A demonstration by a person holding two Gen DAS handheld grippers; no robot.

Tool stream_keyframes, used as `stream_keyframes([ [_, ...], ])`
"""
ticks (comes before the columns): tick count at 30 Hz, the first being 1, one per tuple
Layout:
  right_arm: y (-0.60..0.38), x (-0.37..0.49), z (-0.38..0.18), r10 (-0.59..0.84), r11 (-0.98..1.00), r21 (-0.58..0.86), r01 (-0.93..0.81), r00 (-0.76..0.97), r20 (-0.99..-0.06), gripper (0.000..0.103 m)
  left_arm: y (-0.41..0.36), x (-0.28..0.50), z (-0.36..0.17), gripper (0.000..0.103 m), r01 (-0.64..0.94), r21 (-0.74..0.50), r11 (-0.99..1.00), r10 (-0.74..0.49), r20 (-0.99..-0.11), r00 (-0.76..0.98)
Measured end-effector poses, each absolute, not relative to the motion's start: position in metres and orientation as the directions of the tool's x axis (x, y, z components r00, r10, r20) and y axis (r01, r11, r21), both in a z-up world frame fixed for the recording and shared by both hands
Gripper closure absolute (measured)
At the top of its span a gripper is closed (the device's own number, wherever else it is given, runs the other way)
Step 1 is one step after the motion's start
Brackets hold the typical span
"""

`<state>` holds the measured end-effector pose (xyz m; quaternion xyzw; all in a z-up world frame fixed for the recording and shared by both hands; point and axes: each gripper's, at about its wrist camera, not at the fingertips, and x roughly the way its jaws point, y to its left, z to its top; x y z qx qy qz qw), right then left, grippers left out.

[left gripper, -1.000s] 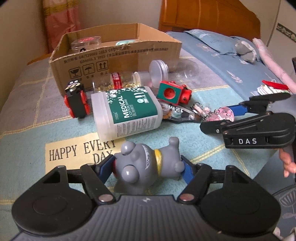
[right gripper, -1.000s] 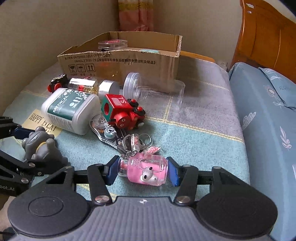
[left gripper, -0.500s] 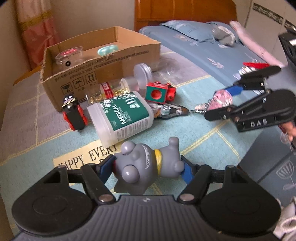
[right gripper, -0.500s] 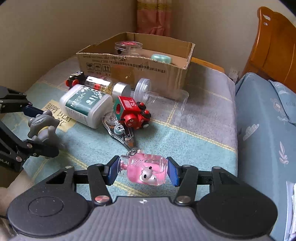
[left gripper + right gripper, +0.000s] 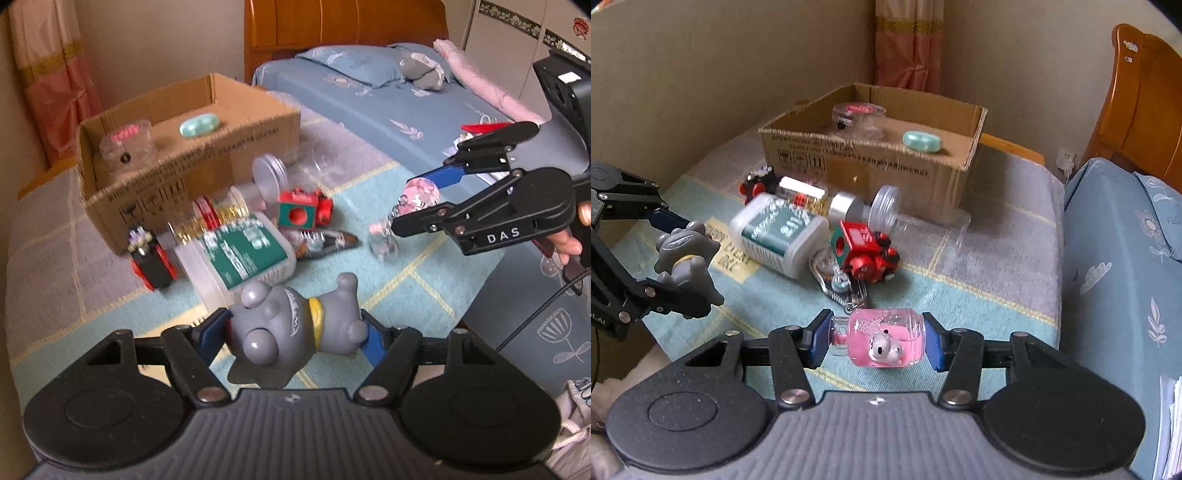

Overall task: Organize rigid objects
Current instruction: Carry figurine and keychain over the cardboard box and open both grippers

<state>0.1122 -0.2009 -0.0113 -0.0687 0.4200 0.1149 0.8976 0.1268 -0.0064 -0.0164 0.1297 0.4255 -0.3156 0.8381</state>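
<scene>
Already in the box: the cardboard box point(image 5: 871, 155) holds a clear round container with a red lid point(image 5: 858, 112) and a mint-green oval case point(image 5: 921, 141); little of the sorting looks done.
Left tongs: the left tongs point(image 5: 295, 332) are clamped on a grey toy dog point(image 5: 295, 328), carried in the air, tipped on its side, well short of the box.
Right tongs: the right tongs point(image 5: 875, 341) are clamped on a pink bottle charm point(image 5: 882, 341), also off the bed cover point(image 5: 979, 291); a small keyring hangs from one end.
Left on the cover: a white cotton-swab tub point(image 5: 779, 234), a red toy train point(image 5: 866, 254), a black and red toy car point(image 5: 151, 258), a gold-filled jar point(image 5: 812, 195), a clear jar point(image 5: 905, 221) and a flat key tool point(image 5: 321, 242), all lying close together in front of the box.
Judged progress: early; two things are in transit, about six are untouched.
Change over the last second: both toys were low at the cover; now both are raised and nearer the box. The keyring has come away from the pile. The box interior shows more fully from above.
</scene>
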Motion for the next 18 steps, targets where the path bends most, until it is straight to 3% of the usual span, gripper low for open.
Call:
stream_keyframes([
  [18, -0.191, 0.168, 0.062, 0.210, 0.957, -0.014, -0.290, 0.726, -0.655, 0.047, -0.003, 0.239, 0.051, 0.031, 0.556, 0.018, 0.831, -0.386, -0.701, 0.599],
])
